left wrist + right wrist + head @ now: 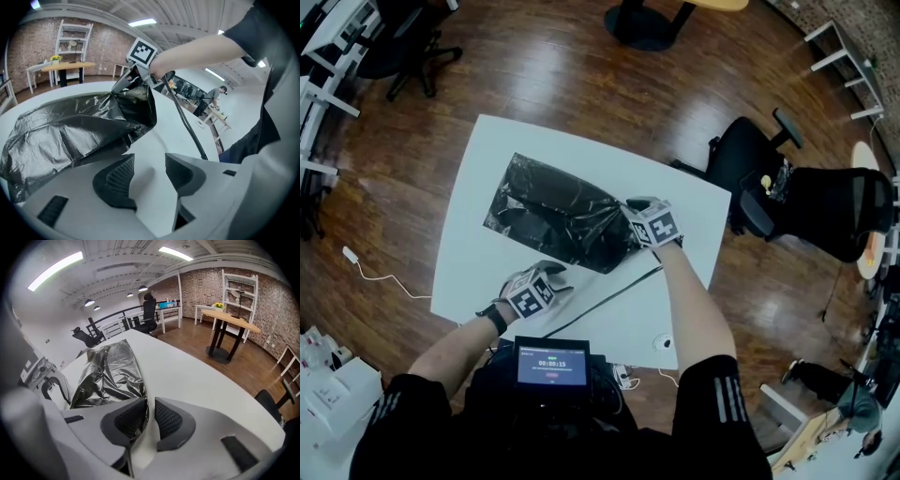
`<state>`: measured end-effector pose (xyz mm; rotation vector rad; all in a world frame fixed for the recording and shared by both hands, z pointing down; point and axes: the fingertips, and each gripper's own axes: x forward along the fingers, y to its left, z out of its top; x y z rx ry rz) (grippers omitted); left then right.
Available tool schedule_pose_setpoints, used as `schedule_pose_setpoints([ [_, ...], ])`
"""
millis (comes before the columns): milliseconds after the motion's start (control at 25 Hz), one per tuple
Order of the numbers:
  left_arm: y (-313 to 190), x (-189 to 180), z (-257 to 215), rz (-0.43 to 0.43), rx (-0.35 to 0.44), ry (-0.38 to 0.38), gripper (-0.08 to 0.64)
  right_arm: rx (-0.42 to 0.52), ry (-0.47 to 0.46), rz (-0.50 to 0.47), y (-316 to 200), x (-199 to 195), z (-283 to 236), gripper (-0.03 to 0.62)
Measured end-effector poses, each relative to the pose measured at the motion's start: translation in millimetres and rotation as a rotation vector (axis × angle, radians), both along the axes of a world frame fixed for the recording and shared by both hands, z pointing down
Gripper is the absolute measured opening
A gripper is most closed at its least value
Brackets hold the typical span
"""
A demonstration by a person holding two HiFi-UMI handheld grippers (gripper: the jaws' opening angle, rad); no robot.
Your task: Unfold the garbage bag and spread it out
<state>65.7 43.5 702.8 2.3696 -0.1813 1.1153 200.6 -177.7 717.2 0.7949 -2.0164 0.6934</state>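
The black garbage bag (pixel 558 211) lies crumpled and partly spread on the white table (pixel 689 211). My right gripper (pixel 630 212) is at the bag's right edge. In the right gripper view its jaws (pixel 150 404) stand a little apart; the bag's edge (pixel 110 376) runs into the gap along the left pad, and white table shows between the pads. In the left gripper view the bag (pixel 70 131) rises in a flap up to the right gripper (pixel 124 86). My left gripper (pixel 555 274) sits just in front of the bag, open (pixel 149 159), with only bare table between its fingers.
A black cable (pixel 609 291) runs across the table's near part, to the right of my left gripper (pixel 185 117). A small round white object (pixel 664 343) lies by the front edge. Black office chairs (pixel 750 178) stand off the table's right side.
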Motion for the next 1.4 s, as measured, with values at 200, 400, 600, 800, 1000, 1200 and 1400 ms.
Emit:
schedule_pose_setpoints([
  [200, -9, -1, -12, -0.011, 0.032, 0.010, 0.218, 0.041, -0.155, 0.090, -2, 2, -32, 0.143],
  [400, -37, -6, -38, -0.027, 0.144, 0.037, 0.218, 0.136, -0.212, 0.114, 1, 6, -74, 0.143],
  [600, -77, -11, -43, 0.024, 0.291, -0.003, 0.218, 0.130, -0.111, 0.010, 27, -6, -87, 0.143],
  [800, -101, -10, -21, 0.045, 0.282, -0.058, 0.218, 0.060, 0.029, -0.142, 65, -15, -54, 0.143],
  [1000, -93, -21, 5, 0.033, 0.191, -0.112, 0.218, 0.011, 0.138, -0.159, 79, 6, -15, 0.143],
  [1200, -85, -22, 10, 0.018, 0.174, -0.113, 0.218, 0.049, 0.171, -0.132, 67, 26, -1, 0.144],
  [1400, -86, -21, 9, 0.022, 0.170, -0.114, 0.218, 0.045, 0.156, -0.127, 65, 25, 0, 0.147],
])
